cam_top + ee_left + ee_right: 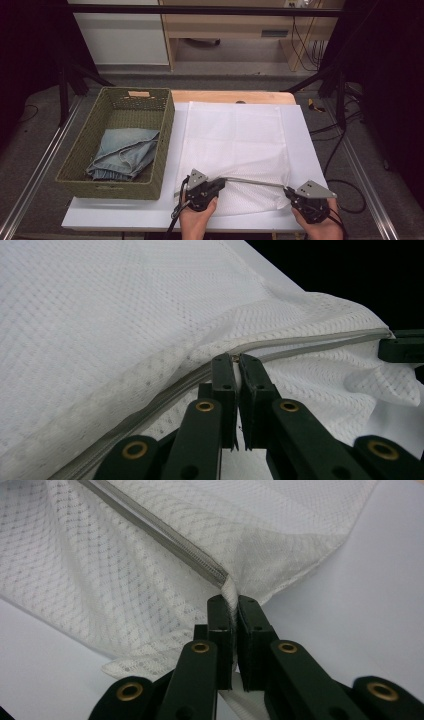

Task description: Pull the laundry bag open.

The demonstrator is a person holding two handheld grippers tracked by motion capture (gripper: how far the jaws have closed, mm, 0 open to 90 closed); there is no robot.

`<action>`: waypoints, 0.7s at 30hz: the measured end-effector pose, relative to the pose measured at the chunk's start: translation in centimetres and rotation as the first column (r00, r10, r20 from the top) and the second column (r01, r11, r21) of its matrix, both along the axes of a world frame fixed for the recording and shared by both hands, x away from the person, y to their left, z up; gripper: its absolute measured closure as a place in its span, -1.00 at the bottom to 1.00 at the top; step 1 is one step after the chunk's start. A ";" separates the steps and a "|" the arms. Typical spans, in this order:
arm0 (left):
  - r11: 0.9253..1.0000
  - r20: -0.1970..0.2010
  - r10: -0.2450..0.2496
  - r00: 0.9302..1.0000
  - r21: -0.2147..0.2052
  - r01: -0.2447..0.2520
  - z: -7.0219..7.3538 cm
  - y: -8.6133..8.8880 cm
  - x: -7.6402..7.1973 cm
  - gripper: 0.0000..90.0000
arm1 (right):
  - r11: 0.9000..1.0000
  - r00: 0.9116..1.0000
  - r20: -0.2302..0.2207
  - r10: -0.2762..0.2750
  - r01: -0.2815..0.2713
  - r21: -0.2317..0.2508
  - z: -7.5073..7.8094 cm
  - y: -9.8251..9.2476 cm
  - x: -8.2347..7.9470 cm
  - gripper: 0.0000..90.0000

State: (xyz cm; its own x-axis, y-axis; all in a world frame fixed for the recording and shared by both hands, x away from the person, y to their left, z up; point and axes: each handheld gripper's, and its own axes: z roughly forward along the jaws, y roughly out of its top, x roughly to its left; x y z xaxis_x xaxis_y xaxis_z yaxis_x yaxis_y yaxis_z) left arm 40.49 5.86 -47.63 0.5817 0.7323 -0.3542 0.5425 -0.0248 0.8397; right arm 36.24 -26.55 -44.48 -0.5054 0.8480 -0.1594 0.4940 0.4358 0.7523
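Note:
A white mesh bag [235,145] lies flat on the white table top [300,145], its grey zipper [255,182] stretched along the near edge. My left gripper [222,182] is shut on the zipper line [300,342] near its left end, with a small brass piece showing between the jaw tips [235,360]. My right gripper [287,190] is shut on a pinch of mesh fabric at the zipper's right end [231,602]. The left gripper view also shows the right gripper [400,347] at the far end of the zipper. The fabric beneath the zipper sags in folds.
A woven olive basket [165,150] stands at the table's left side with folded blue jeans [125,152] inside. A wooden board edge [230,96] shows beyond the bag. Metal frame posts and cables stand on the floor around the table.

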 end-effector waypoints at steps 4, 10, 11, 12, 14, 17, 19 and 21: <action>1.000 -0.003 0.005 1.000 0.002 -0.005 -0.1 0.4 0.0 0.92 | 1.000 1.000 -0.005 -0.003 0.003 0.003 0.0 0.0 0.0 0.91; 1.000 0.002 0.017 1.000 0.000 -0.017 0.0 1.1 -0.1 0.93 | 1.000 1.000 -0.006 -0.014 0.014 0.001 0.0 -0.2 0.1 0.91; 1.000 0.003 0.018 1.000 0.003 -0.018 0.0 1.2 -0.1 0.92 | 1.000 1.000 -0.008 -0.016 0.016 0.003 0.0 -0.2 0.1 0.91; 1.000 0.003 0.019 1.000 0.004 -0.019 0.0 1.2 -0.1 0.92 | 1.000 1.000 -0.009 -0.018 0.018 0.003 0.0 -0.2 0.1 0.91; 1.000 0.005 0.018 1.000 0.010 -0.019 0.0 1.2 -0.2 0.93 | 1.000 1.000 -0.007 -0.020 0.020 0.003 0.0 -0.3 0.1 0.91; 1.000 0.005 0.017 1.000 0.018 -0.017 0.1 1.2 -0.3 0.93 | 1.000 1.000 -0.007 -0.020 0.020 0.005 0.0 -0.3 0.1 0.91; 0.999 0.007 0.023 1.000 0.022 -0.023 0.2 1.4 -0.4 0.93 | 1.000 1.000 -0.009 -0.025 0.025 0.006 0.0 -0.4 0.0 0.91; 0.999 0.007 0.027 1.000 0.022 -0.027 0.3 1.6 -0.4 0.92 | 1.000 1.000 -0.006 -0.023 0.023 0.008 0.0 -0.5 0.0 0.91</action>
